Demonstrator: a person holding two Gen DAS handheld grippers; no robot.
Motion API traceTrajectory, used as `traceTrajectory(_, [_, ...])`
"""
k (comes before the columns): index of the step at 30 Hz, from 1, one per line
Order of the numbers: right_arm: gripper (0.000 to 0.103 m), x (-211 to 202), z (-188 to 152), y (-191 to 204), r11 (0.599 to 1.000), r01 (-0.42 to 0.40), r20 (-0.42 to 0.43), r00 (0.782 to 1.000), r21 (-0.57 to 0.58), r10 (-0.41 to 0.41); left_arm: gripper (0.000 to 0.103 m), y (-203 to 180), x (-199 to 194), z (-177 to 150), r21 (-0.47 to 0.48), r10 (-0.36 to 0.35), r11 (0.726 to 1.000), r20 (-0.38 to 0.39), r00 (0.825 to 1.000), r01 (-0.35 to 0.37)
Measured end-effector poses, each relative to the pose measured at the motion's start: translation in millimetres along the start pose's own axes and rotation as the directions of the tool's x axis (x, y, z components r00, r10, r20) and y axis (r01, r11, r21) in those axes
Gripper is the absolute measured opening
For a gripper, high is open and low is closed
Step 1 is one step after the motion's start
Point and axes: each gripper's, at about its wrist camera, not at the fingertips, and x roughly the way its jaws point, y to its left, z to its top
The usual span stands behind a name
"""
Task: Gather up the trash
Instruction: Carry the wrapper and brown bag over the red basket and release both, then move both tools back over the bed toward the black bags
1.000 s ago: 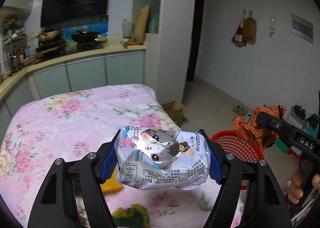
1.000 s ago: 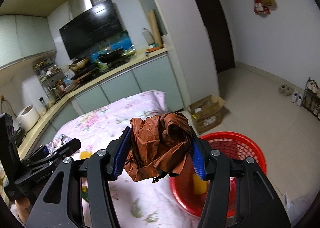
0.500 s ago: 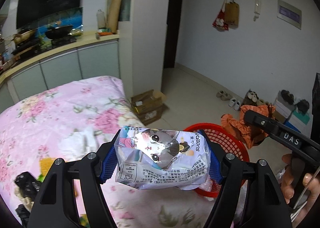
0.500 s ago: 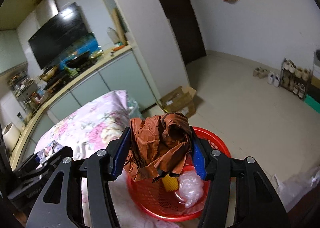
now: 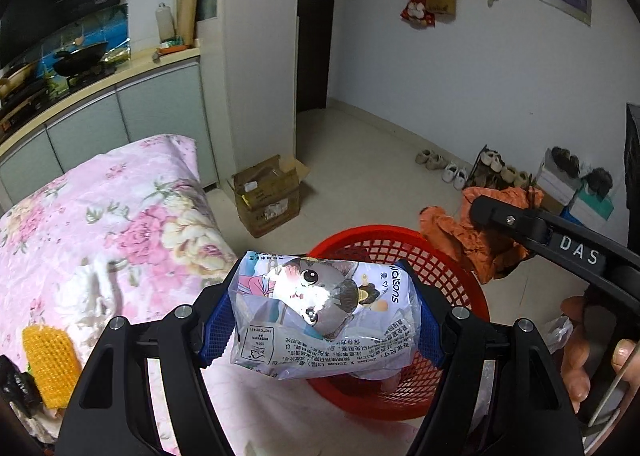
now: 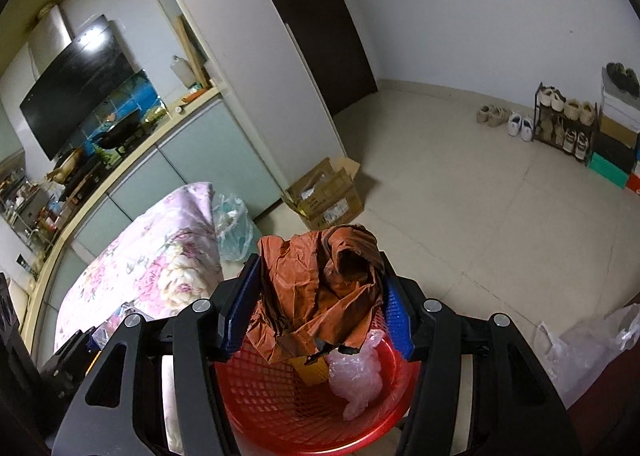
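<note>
My left gripper [image 5: 320, 316] is shut on a shiny tissue pack [image 5: 324, 316] printed with a cartoon cat, held above the near rim of a red mesh basket [image 5: 472, 296]. My right gripper [image 6: 316, 308] is shut on a crumpled orange-brown wrapper [image 6: 316, 292], hanging over the same red basket [image 6: 280, 404]. In the left wrist view that wrapper [image 5: 468, 236] and the right gripper's black arm [image 5: 560, 240] show at the right, a hand [image 5: 576, 352] below them. Inside the basket lie a clear crumpled plastic bag [image 6: 356, 376] and a yellow item [image 6: 308, 372].
A table with a pink floral cloth [image 5: 100, 224] lies left of the basket, a yellow scrubber [image 5: 50, 360] on it. A cardboard box [image 5: 268, 196] stands on the tiled floor beyond. Shoes and a rack [image 6: 560, 124] line the far wall. A clear bag [image 6: 588, 344] lies at the right.
Both grippers have swung right from over the floral table towards the red basket and sunk a little. Each keeps its grip. The basket now sits under both loads.
</note>
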Motion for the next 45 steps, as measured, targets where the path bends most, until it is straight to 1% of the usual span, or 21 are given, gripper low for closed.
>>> traceTrajectory(4, [0.056,8,-2,-6,1.0,0.007,-0.022,1.0,0.008,-0.006,0.07,-6,16,-4,0.015,0.0,1.0,-0.033,0.999,0.0])
traceTrajectory(11, [0.065,11,-2,-14,0.999,-0.007,-0.036,0.999,0.04,0.009,0.07,-13,35,-12,0.014,-0.013,1.0,-0.072,0.997,0.015])
traceTrajectory(15, [0.074,9,-1,-16,0.998,-0.014,-0.03,0.999,0.059,0.016,0.071,-15,40,-15,0.004,-0.026,1.0,-0.086,0.996,0.027])
traceTrajectory(18, [0.075,3,1,-14,0.998,-0.021,-0.017,1.0,0.059,0.022,0.073,-15,42,-15,-0.002,-0.037,0.999,-0.093,0.995,0.037])
traceTrajectory(20, [0.075,-1,2,-13,0.998,-0.027,-0.01,1.0,0.054,0.027,0.08,-15,39,-15,0.011,-0.034,0.999,-0.085,0.996,0.035])
traceTrajectory(23, [0.075,-5,3,-9,0.998,-0.034,0.0,0.999,0.044,0.034,0.083,-14,36,-15,0.01,-0.029,1.0,-0.077,0.997,0.029])
traceTrajectory(30, [0.075,-14,3,-1,0.999,-0.04,0.017,0.999,0.018,0.04,0.083,3,19,-15,-0.021,-0.011,1.0,-0.063,0.998,0.01])
traceTrajectory(37, [0.075,-23,1,13,0.998,-0.055,0.032,0.998,-0.015,0.055,0.083,23,-16,-21,-0.022,0.047,0.999,-0.005,0.999,-0.047])
traceTrajectory(42, [0.075,-31,-5,33,0.995,-0.079,0.042,0.996,-0.062,0.082,0.083,45,-48,-32,-0.043,0.111,0.993,0.04,0.993,-0.109])
traceTrajectory(45, [0.076,-38,-10,48,0.99,-0.095,0.052,0.994,-0.102,0.1,0.083,60,-64,-41,-0.07,0.143,0.988,0.048,0.989,-0.14])
